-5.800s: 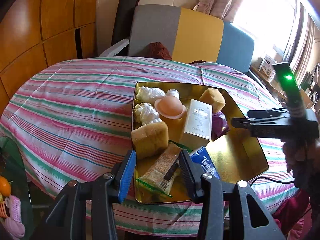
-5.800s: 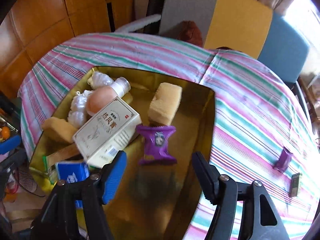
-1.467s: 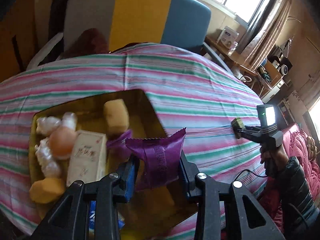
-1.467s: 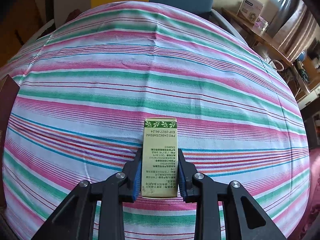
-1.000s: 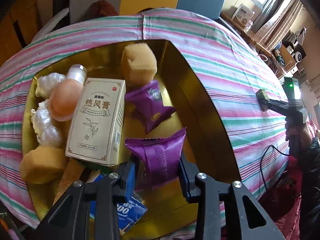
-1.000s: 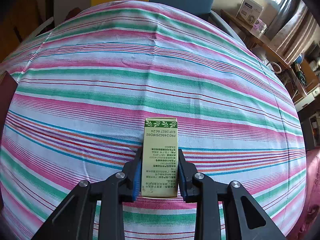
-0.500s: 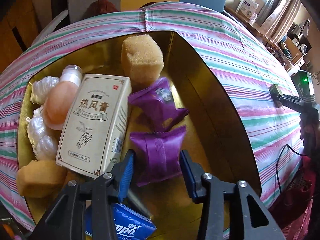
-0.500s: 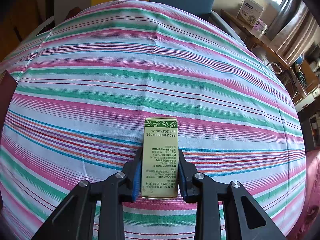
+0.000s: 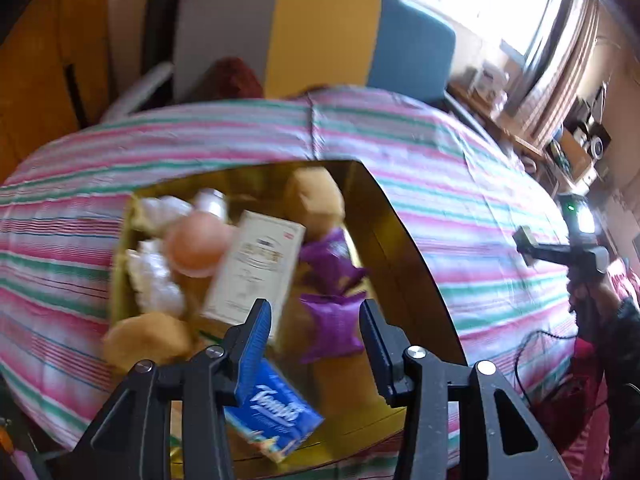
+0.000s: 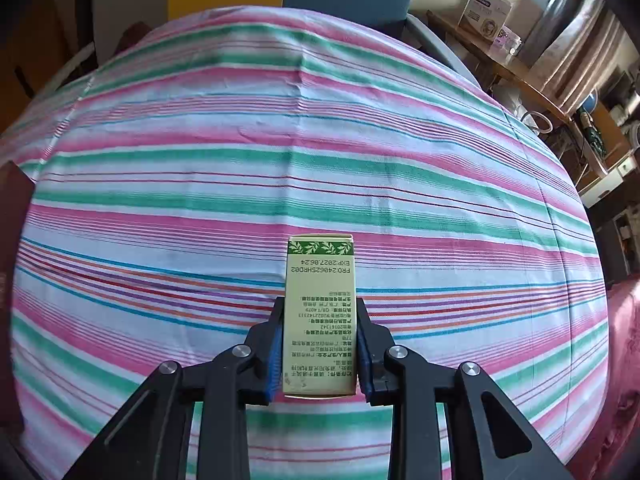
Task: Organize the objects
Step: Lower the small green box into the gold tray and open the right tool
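The right gripper [image 10: 319,354] had its jaws clamped on the long sides of a light, crushable green cardboard carton [image 10: 319,316] above the striped desk [image 10: 240,184], well right of the gold metal tray [image 9: 404,248], over which the left gripper [image 9: 314,344] gaped empty.

Both grippers look the same: matte black plastic frames with triangle cutouts, a shiny silver screw at each joint, and ribbed blue pads lining the fingers [image 9: 256,336]. The right gripper [image 10: 319,344] has a black pistol-style handle with a green light on it, a black cable dangling below, and a dark sleeve over the hand [image 9: 588,296].
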